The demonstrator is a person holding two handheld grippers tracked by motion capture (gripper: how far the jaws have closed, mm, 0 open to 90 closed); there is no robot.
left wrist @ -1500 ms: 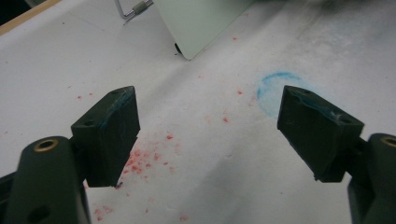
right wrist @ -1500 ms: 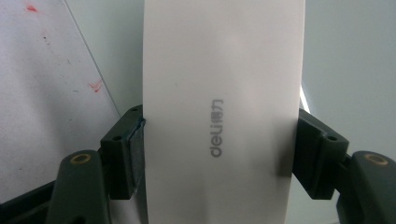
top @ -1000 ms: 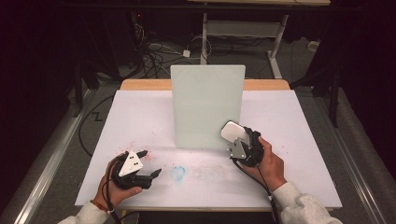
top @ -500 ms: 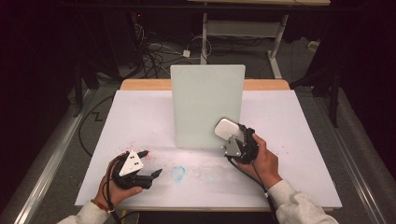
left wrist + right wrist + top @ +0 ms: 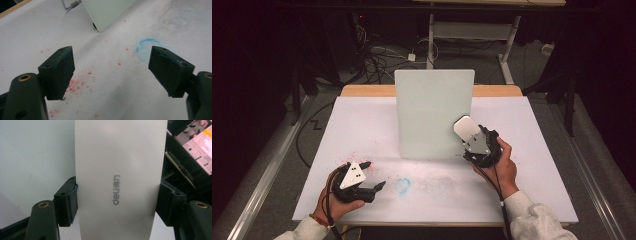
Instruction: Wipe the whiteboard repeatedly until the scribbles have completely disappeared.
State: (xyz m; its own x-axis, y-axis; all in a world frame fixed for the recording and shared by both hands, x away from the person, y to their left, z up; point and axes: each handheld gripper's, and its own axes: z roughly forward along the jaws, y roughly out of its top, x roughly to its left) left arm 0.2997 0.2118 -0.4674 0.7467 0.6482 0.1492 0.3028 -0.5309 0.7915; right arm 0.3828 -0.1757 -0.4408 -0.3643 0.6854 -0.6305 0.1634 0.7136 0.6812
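A pale green-white board stands upright in the middle of the white table. My right gripper is shut on a white "deli" eraser, which is held up against the board's lower right part. In the right gripper view the eraser sits between both jaws of the right gripper, with the board behind it on the left. My left gripper rests open near the front left. Its jaws have nothing between them. A blue smudge marks the table just ahead of them.
Red specks dot the table under the left gripper. The blue ring and a faint grey smear lie in front of the board. A metal stand leg props the board. Cables and a desk frame lie beyond the table.
The right gripper has moved the eraser over the board's lower right, first a little left, then back right and upward. The left gripper has not moved.
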